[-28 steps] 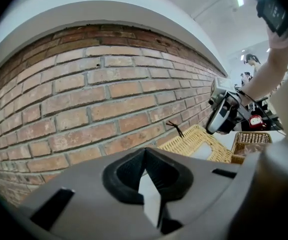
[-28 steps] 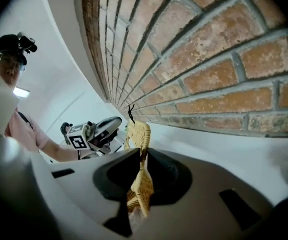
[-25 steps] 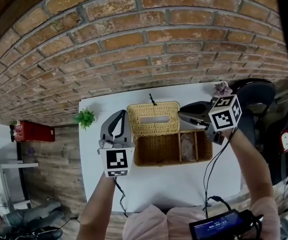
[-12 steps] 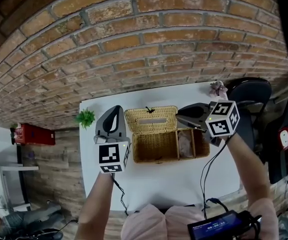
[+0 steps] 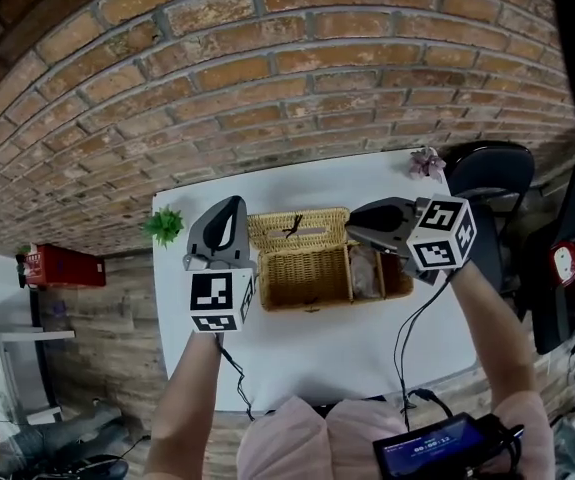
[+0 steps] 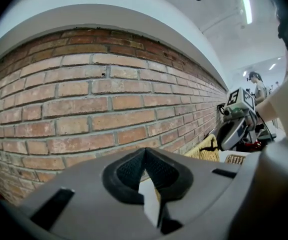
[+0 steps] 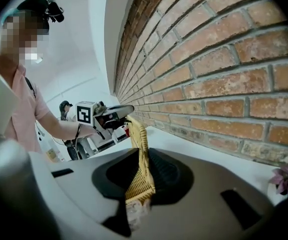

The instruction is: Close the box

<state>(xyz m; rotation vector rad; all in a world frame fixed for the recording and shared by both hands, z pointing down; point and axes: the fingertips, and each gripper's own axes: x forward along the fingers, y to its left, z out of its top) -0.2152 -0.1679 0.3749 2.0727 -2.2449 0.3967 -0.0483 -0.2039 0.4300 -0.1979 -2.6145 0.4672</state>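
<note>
White worktop (image 5: pixel 307 358), brick-backed | head view: wicker box (image 5: pixel 317 280) open, lid (image 5: pixel 297 230) raised, left tongs (image 5: pixel 234 204) at lid's left end, right tongs (image 5: pixel 353 218) at its right end | left gripper view: clamped on lid's wicker | right gripper view: clamped on lid edge, jaws just easing wider

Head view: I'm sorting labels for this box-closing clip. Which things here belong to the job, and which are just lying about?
In the job: box, lid, left gripper, right gripper.
Lying about: green plant, pink flower, chair.
</note>
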